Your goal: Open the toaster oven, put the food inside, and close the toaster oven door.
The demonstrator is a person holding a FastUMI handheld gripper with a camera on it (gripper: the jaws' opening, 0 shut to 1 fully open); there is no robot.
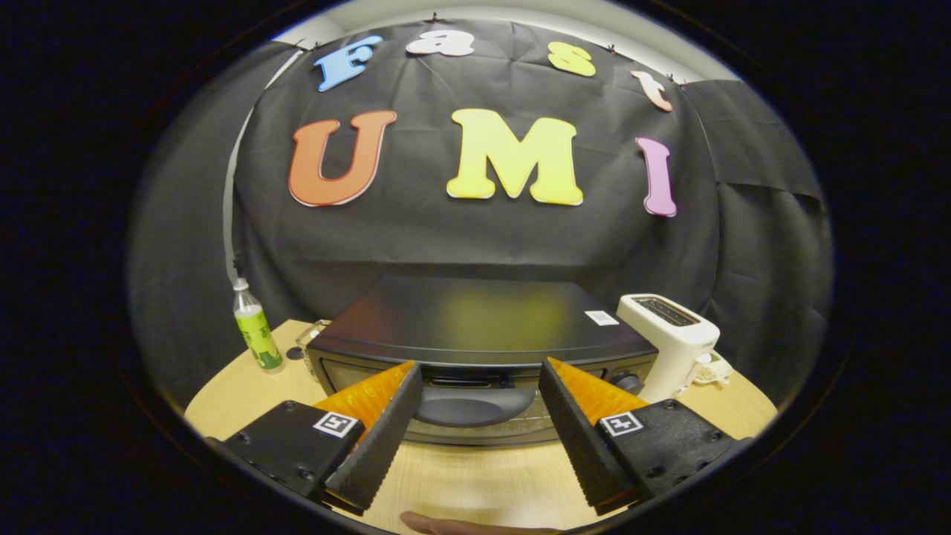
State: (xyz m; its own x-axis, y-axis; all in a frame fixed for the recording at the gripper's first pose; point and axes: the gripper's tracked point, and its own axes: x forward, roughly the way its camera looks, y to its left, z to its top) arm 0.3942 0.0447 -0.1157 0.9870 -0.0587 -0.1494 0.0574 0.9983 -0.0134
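1. Toaster oven sits at centre frame on the wooden table, door shut, its top dark and glossy.
2. Door handle is a curved bar across the top of the door, lying just ahead of and between the fingers.
3. Gripper is spread wide and holds nothing; the fingers flank the handle without touching it.
4. Judgement: body is rigid and heavy enough to stay put; handle is stiff, smooth, possibly slippery. Take it mid-bar and pull down.
5. Food is not identifiable.
6. White toaster stands right of the oven, bottle at left.
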